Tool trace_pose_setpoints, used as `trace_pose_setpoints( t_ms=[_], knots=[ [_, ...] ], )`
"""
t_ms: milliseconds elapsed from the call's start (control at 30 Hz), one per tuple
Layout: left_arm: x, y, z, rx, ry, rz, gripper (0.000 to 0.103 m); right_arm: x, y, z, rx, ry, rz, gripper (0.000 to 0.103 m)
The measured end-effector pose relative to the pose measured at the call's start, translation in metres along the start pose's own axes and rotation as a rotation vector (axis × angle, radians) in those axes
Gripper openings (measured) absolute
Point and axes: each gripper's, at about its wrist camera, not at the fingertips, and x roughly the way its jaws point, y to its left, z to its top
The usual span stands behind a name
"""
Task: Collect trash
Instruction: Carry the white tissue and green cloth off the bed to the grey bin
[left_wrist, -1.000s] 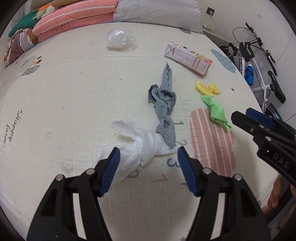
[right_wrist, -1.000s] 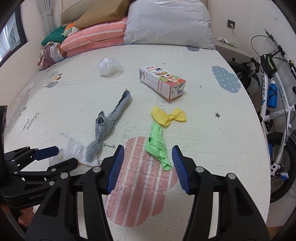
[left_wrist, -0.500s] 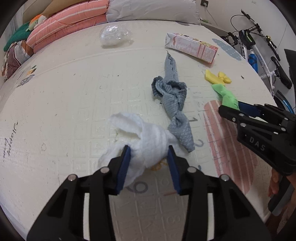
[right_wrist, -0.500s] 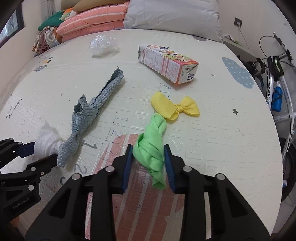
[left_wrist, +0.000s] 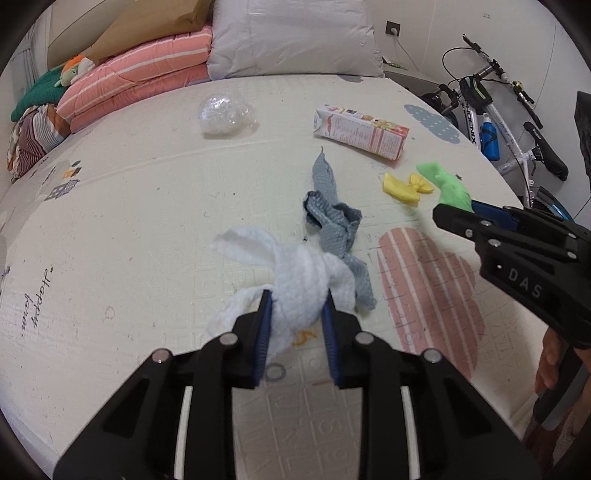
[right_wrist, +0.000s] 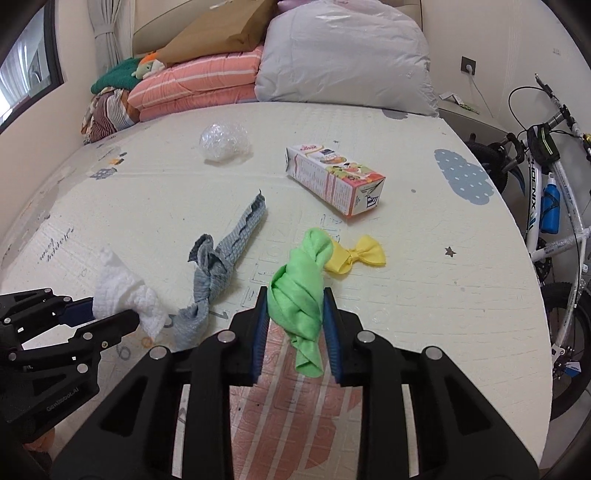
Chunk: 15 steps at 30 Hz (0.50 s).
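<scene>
My left gripper (left_wrist: 296, 299) has its jaws closing on a crumpled white cloth (left_wrist: 295, 269), and both blue pads press its sides. Its loose ends stick out left and up; one touches a twisted grey cloth (left_wrist: 332, 218) lying on the mat. My right gripper (right_wrist: 295, 295) is shut on a knotted green cloth (right_wrist: 299, 280), whose tail dangles between the fingers above the mat. Behind it lies a yellow bow-shaped scrap (right_wrist: 358, 254). Further back are a juice carton (right_wrist: 332, 181) on its side and a ball of clear plastic wrap (right_wrist: 223, 142).
All of it lies on a cream play mat (right_wrist: 424, 295) with a pink striped patch near me. Folded pink quilts (right_wrist: 199, 85) and a grey pillow (right_wrist: 343, 59) line the far edge. A bicycle (right_wrist: 546, 184) stands past the right edge.
Both grippers went from wide open to closed, the left on the white cloth and the right on the green cloth. Both cloths now sit a little higher, between the pads.
</scene>
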Motion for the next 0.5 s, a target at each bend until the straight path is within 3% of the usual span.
trace_pose_setpoints(
  t_ms=[300, 500],
  knots=[
    [-0.05, -0.008, 0.002, -0.01, -0.102, -0.004, 0.026, -0.062, 0.003, -0.012, 0.025, -0.069, 0.002, 0.026],
    [-0.088, -0.033, -0.006, 0.02, -0.156, -0.034, 0.026, -0.112, -0.007, -0.031, 0.092, -0.119, 0.005, 0.026]
  ],
)
